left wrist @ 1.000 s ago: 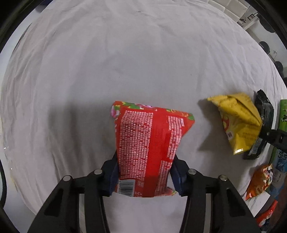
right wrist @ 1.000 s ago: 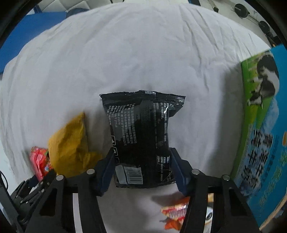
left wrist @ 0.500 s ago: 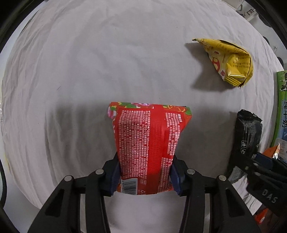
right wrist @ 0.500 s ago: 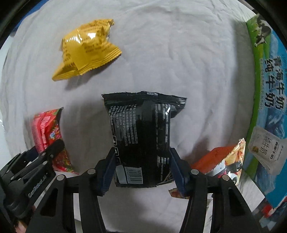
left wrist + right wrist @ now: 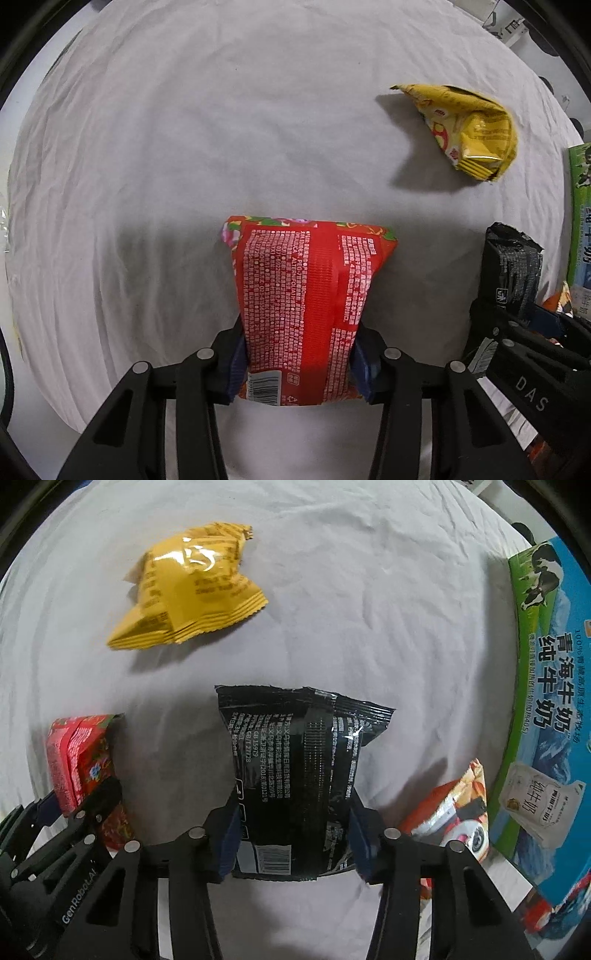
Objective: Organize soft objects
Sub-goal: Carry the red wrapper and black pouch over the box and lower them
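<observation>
Right gripper (image 5: 295, 834) clamps black packet (image 5: 295, 775); yellow packet (image 5: 188, 590) beyond on white sheet (image 5: 351, 590)

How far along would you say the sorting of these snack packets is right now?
Nothing visibly finished yet. In hand: left gripper clamps the red packet; right gripper clamps the black packet. Left: the yellow packet and orange packet lie loose on the white sheet.
</observation>
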{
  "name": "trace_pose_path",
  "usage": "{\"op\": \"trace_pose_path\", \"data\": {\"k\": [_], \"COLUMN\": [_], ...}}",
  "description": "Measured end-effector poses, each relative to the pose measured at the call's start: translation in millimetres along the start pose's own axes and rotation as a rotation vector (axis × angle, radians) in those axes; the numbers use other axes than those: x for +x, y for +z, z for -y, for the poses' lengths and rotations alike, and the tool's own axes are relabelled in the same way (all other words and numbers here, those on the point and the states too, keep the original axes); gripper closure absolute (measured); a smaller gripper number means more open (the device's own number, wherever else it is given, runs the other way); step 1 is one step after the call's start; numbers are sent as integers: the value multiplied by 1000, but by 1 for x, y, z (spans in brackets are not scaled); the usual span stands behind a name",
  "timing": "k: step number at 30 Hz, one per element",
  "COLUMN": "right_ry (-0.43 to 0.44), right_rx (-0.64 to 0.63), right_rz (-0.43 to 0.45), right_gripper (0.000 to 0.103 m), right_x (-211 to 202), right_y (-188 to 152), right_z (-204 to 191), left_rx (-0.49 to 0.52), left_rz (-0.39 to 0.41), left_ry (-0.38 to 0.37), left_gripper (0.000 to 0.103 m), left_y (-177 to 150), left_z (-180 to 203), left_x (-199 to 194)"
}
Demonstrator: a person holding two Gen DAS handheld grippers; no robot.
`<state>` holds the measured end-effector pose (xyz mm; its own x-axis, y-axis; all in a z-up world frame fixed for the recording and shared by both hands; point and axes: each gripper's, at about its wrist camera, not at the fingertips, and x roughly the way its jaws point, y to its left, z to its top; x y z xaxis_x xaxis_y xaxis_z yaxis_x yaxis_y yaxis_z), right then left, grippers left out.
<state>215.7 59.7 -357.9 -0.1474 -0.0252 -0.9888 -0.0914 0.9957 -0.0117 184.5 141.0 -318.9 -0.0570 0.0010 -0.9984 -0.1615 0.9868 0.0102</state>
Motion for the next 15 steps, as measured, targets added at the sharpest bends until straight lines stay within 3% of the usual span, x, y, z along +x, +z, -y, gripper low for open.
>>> {"op": "trace_pose_path", "data": {"k": [11, 15], "right_ry": [60, 89], "right_rx": [-70, -82], "right_rz": [135, 184], "right_gripper": [52, 52], "right_x": [-80, -110], "right_y": [-44, -61], "right_z": [-17, -7], "left_rx": [3, 14], "left_rz": [127, 192], "left_ry": [-70, -98], "left_gripper": [60, 60], "left_y": [-26, -39], "left_z": [-10, -11], "left_x": [-75, -115]}}
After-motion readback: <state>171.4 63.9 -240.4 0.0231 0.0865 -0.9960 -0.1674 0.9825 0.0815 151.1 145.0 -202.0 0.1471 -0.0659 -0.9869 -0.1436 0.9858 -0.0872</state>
